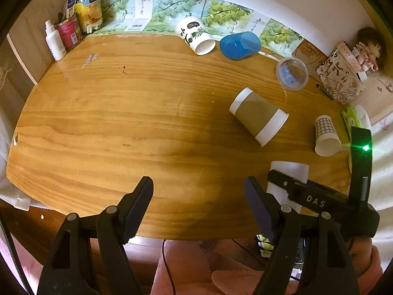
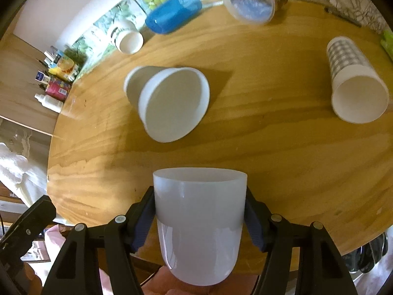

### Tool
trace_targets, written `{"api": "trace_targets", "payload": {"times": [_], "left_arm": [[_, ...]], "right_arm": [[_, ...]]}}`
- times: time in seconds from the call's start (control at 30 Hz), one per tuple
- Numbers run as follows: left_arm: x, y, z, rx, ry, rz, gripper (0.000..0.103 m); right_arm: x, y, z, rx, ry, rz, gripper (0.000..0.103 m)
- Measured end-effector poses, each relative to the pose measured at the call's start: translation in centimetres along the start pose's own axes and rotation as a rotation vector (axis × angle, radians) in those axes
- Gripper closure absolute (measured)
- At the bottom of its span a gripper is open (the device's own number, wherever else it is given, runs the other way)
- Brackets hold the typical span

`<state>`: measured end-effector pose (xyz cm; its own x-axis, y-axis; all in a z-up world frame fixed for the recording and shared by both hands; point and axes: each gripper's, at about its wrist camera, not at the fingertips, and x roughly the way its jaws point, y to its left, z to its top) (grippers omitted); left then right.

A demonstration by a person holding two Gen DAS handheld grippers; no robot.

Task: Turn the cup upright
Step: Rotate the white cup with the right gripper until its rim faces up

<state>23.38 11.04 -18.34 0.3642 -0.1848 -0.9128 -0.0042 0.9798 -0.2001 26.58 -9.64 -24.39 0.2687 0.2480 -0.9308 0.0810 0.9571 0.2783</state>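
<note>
The right tongs (image 2: 200, 217) are clamped on a white cup (image 2: 199, 223), one blue pad on each side of its wall. The cup stands mouth-up between the fingers, above the near edge of the wooden table (image 2: 270, 135). Ahead of these tongs a brown-banded paper cup (image 2: 169, 103) lies on its side with its mouth facing them; to the front right a checked paper cup (image 2: 356, 91) also lies tipped over. Farther ahead lie a blue cup (image 2: 172, 12), a clear plastic cup (image 2: 253, 2) and a panda-print cup (image 2: 126, 38), all on their sides. The left tongs (image 1: 199, 204) hang wide apart with nothing between them, over the table's near edge, just left of the right tongs' black body.
</note>
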Motion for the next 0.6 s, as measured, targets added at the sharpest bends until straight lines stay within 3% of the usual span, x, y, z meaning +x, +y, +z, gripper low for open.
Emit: {"api": "trace_targets", "payload": {"times": [0.23,0.47,0.6], "left_arm": [[-0.2,-0.5,-0.6,-0.004,0.000,-0.001,0.024],[-0.6,-0.1,-1.4,-0.031,0.000,0.013,0.024],[-0.9,-0.1,-1.8,-0.027,-0.006,0.036,0.024]], "right_arm": [[-1.5,0.3,-0.4,-0.082,-0.143,-0.017,0.037],[-2.6,1.2,-2.0,-0.249,-0.408,-0.066,0.037],[-2.9,1.3,-3.3,-0.313,-0.558,-0.051,0.037]]}}
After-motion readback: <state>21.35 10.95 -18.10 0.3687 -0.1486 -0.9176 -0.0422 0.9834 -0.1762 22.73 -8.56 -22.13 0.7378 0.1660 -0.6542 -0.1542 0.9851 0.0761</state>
